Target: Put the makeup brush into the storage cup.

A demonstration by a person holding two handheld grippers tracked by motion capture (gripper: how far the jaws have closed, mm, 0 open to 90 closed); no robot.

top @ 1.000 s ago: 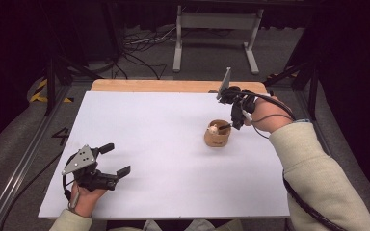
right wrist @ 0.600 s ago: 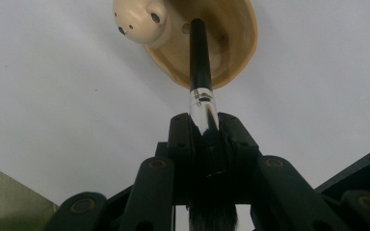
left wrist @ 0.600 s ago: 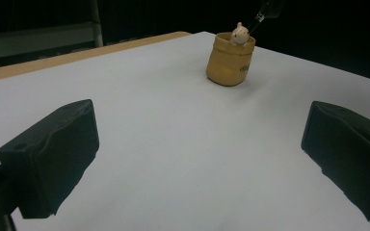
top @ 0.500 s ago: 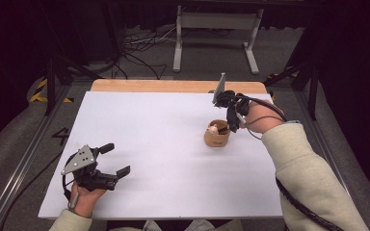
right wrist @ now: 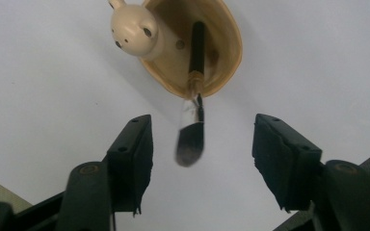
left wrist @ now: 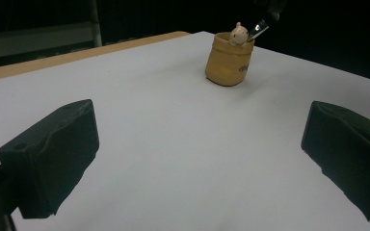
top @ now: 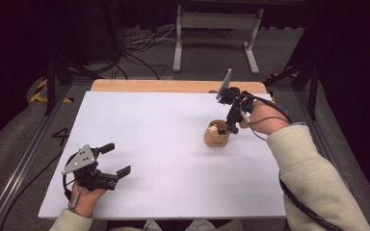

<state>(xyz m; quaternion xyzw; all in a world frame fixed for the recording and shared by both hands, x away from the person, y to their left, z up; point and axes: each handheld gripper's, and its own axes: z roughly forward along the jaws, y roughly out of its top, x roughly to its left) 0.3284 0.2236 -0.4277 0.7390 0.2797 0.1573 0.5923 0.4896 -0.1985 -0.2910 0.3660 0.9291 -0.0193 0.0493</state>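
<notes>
White-topped bench (top: 164,144): tan wooden bear-faced pot (top: 217,134) at right of centre, holding a black-handled brush (right wrist: 192,96); right hand-held gripper (top: 233,126) above it, jaws just opened, brush between them unpressed; left hand-held gripper (top: 115,159) near left, wide open, empty

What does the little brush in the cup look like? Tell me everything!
The brush has a thin black handle, a shiny clear middle part and a dark, soft bristle tip. It stands handle-down in the tan cup, leaning on the rim, bristles up. The right tool has just opened; its pads sit apart on both sides without touching it.
</notes>
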